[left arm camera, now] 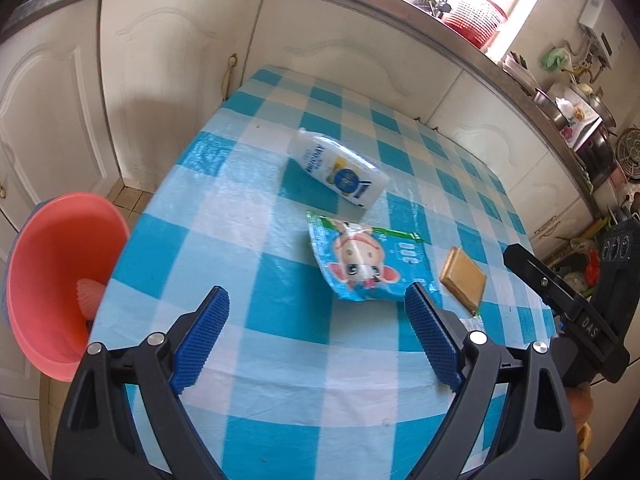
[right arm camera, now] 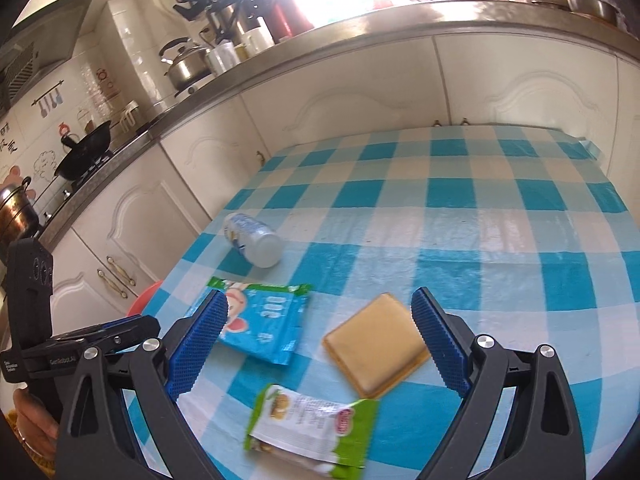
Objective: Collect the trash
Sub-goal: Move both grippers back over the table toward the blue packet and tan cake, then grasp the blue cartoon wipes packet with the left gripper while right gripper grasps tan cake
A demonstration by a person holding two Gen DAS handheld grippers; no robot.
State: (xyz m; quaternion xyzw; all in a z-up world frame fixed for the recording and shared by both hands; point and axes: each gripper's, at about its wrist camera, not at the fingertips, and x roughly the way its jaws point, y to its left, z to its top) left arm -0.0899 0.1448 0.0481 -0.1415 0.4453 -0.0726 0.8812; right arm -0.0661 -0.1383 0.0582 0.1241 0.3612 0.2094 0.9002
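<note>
Approach step, nothing grasped yet. Left gripper point(left arm camera: 316, 312) hangs over the near edge of the checked table point(left arm camera: 248, 224), jaws spread wide, nothing between the pads. Right gripper point(right arm camera: 320, 332) likewise spread and empty, tilted down at the table.

Trash on the cloth: blue wrapper point(left arm camera: 360, 264) with a cartoon print lies flat just ahead of the left gripper, its near edge close to the right-hand pad in the left view. White bottle point(left arm camera: 340, 170) lies on its side beyond it, toward the cabinets. Tan biscuit point(right arm camera: 376, 344) sits flat between the right gripper's fingers in the right view, apart from both pads as far as I can tell. Green-white wrapper point(right arm camera: 312, 428) lies nearer than the biscuit, crumpled, slightly blurred.

Pink basin point(left arm camera: 60, 284) stands off the table's left edge, lower than the tabletop, with one pale ridged piece already inside; likely the bin.

Judged next: left goes down on the blue wrapper and pinches an edge, since it lies flat and thin; then carry over to the basin. Right probably takes the biscuit or the green-white wrapper. Risk: film slides on the glossy cloth.
</note>
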